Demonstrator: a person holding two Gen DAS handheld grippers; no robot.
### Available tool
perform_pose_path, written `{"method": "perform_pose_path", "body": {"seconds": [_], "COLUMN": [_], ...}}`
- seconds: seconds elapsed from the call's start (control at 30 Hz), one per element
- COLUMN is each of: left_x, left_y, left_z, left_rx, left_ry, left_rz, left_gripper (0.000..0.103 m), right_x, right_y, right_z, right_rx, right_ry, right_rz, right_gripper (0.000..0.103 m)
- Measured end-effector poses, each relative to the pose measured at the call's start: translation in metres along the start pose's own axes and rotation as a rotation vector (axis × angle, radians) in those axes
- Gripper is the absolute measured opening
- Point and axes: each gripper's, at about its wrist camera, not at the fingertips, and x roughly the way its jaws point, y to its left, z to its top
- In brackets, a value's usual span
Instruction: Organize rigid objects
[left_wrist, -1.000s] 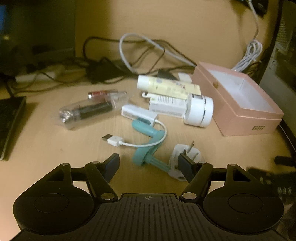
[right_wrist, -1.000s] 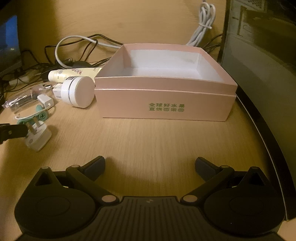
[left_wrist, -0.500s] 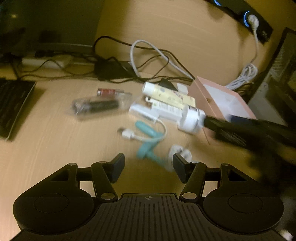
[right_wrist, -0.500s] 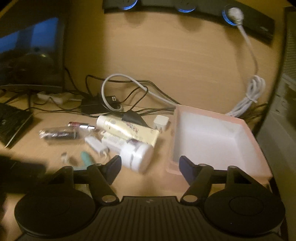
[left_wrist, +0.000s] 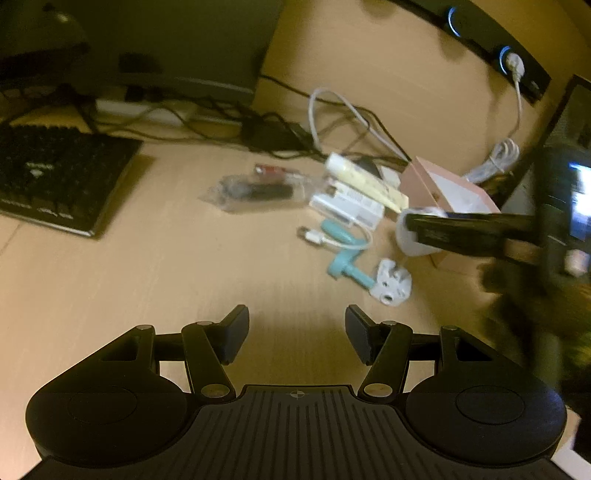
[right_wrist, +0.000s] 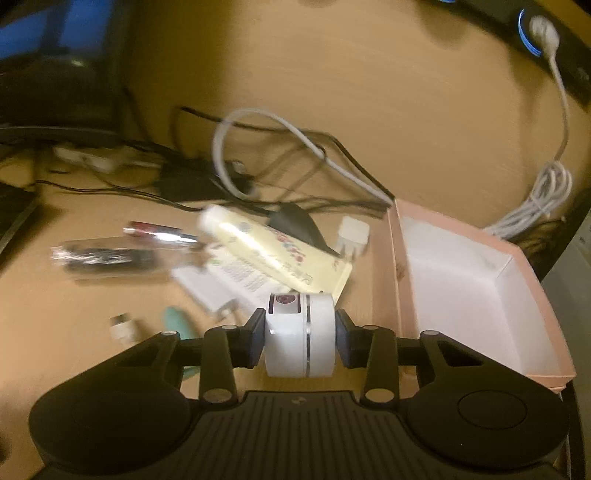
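Observation:
My right gripper (right_wrist: 300, 334) is shut on a white round jar (right_wrist: 300, 334), just left of the open pink box (right_wrist: 476, 291). From the left wrist view the right gripper (left_wrist: 417, 229) reaches in from the right over the jar (left_wrist: 406, 240) by the box (left_wrist: 450, 188). My left gripper (left_wrist: 295, 332) is open and empty above bare desk. Ahead of it lie a white plug adapter (left_wrist: 391, 284), a teal tool (left_wrist: 347, 266), a white USB cable (left_wrist: 332, 236), a yellow tube (left_wrist: 365, 181) and a clear packet (left_wrist: 258, 190).
A black keyboard (left_wrist: 55, 181) lies at the left. A tangle of black and white cables (right_wrist: 258, 166) runs along the back wall. A small white charger (right_wrist: 352, 234) sits beside the box. A coiled white cord (right_wrist: 535, 199) hangs behind the box.
My right gripper moved down onto the white jar and shut on it. My left gripper pulled back and up from the plug adapter, staying open.

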Motion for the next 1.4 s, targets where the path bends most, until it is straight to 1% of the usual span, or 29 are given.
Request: {"method": "perform_pose_path", "body": {"seconds": [0.1,0.17,0.2,0.27,0.33,0.43,0.5,0.53,0.57,0.6,0.63,0.67,0.7,0.73,0.77,0.8,0.83,0.9,0.97,1.0,1.07,1.2,1.3,1.4], "left_x": [0.011,0.021,0.025,0.031,0.038,0.043,0.044,0.044,0.043,0.043,0.042,0.041,0.041,0.040,0.038,0.036,0.033,0.031,0.037,0.041,0.053,0.083,0.100,0.110], "left_y": [-0.005,-0.013,-0.017,-0.026,-0.038,-0.052,-0.058,-0.061,-0.062,-0.060,-0.058,-0.058,-0.058,-0.060,-0.062,-0.063,-0.066,-0.073,-0.084,-0.088,-0.097,-0.111,-0.111,-0.113], "left_z": [-0.004,-0.004,-0.003,-0.002,-0.001,0.001,0.001,0.000,0.000,0.001,0.002,0.002,0.002,0.003,0.003,0.004,0.004,0.006,0.009,0.011,0.017,0.020,0.019,0.014], "left_rx": [0.023,0.039,0.041,0.048,0.067,0.062,0.085,0.100,0.097,0.080,0.061,0.058,0.069,0.081,0.090,0.096,0.105,0.146,0.181,0.188,0.218,0.340,0.376,0.416], "left_ry": [0.031,0.038,0.041,0.042,0.040,0.049,0.041,0.034,0.036,0.036,0.031,0.027,0.020,0.014,0.008,0.003,-0.007,-0.025,-0.031,-0.035,-0.037,-0.013,0.022,0.040], "left_rz": [-0.049,-0.085,-0.104,-0.148,-0.165,-0.177,-0.171,-0.150,-0.118,-0.101,-0.103,-0.101,-0.084,-0.064,-0.053,-0.055,-0.074,-0.095,-0.084,-0.079,-0.060,0.016,0.036,0.053], "left_gripper": [0.063,0.063,0.063,0.063,0.063,0.063,0.063,0.063,0.063,0.063,0.063,0.063,0.063,0.063,0.063,0.063,0.063,0.063,0.063,0.063,0.063,0.063,0.063,0.063], "right_x": [-0.033,-0.046,-0.050,-0.051,-0.048,-0.040,-0.032,-0.030,-0.027,-0.029,-0.030,-0.031,-0.032,-0.033,-0.036,-0.038,-0.042,-0.057,-0.073,-0.078,-0.091,-0.104,-0.109,-0.111], "right_y": [-0.004,-0.015,-0.023,-0.037,-0.050,-0.063,-0.062,-0.059,-0.056,-0.053,-0.049,-0.045,-0.044,-0.044,-0.044,-0.044,-0.047,-0.054,-0.062,-0.068,-0.078,-0.089,-0.098,-0.109], "right_z": [-0.019,-0.036,-0.046,-0.063,-0.080,-0.098,-0.107,-0.110,-0.112,-0.115,-0.116,-0.115,-0.112,-0.110,-0.110,-0.110,-0.109,-0.108,-0.110,-0.111,-0.114,-0.121,-0.126,-0.129], "right_rx": [-0.084,-0.129,-0.158,-0.230,-0.311,-0.422,-0.491,-0.511,-0.516,-0.526,-0.534,-0.524,-0.496,-0.465,-0.444,-0.421,-0.391,-0.315,-0.243,-0.207,-0.140,-0.081,-0.022,0.046], "right_ry": [-0.028,-0.002,0.013,0.046,0.087,0.135,0.146,0.148,0.147,0.128,0.118,0.111,0.108,0.107,0.095,0.082,0.076,0.057,0.017,0.003,0.001,-0.020,-0.013,0.003], "right_rz": [-0.024,-0.086,-0.135,-0.245,-0.339,-0.434,-0.467,-0.459,-0.437,-0.436,-0.428,-0.399,-0.345,-0.303,-0.284,-0.264,-0.243,-0.194,-0.160,-0.143,-0.100,-0.059,-0.030,-0.013], "right_gripper": [0.038,0.038,0.038,0.038,0.038,0.038,0.038,0.038,0.039,0.039,0.040,0.042,0.044,0.052,0.056,0.056,0.056,0.058,0.068,0.070,0.070,0.070,0.072,0.073]}}
